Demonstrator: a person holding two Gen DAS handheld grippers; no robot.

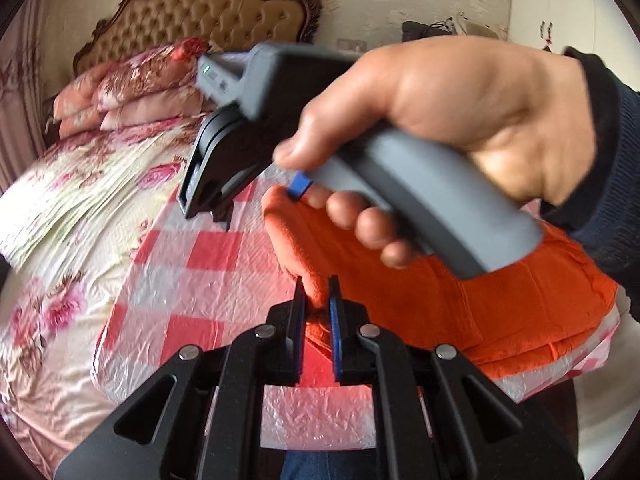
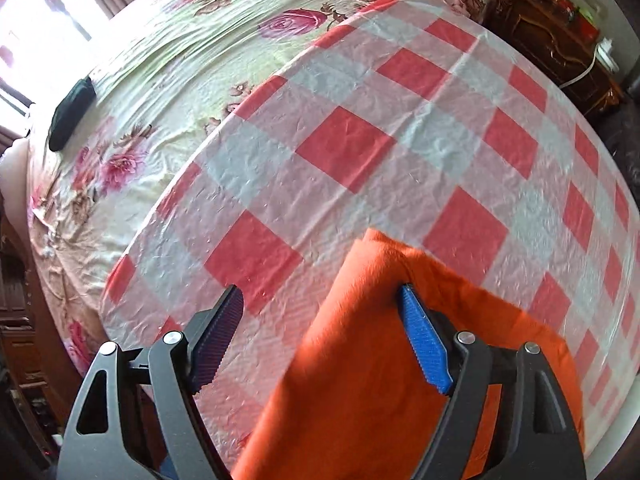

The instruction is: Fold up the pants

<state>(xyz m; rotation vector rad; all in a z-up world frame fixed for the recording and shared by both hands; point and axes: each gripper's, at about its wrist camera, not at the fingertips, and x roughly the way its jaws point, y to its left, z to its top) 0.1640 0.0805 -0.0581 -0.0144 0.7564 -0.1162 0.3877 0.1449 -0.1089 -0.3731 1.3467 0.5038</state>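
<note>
The orange pants lie partly folded on a red-and-white checked plastic sheet on the bed. My left gripper is shut on a raised fold of the orange cloth near the pants' left edge. My right gripper is open, with the orange pants draped between its spread fingers and against the blue finger. In the left wrist view a hand holds the right gripper's grey handle above the pants.
The checked sheet covers part of a floral bedspread. Pillows and a tufted headboard stand at the bed's far end. A dark object lies on the bedspread. A dark wooden cabinet stands beside the bed.
</note>
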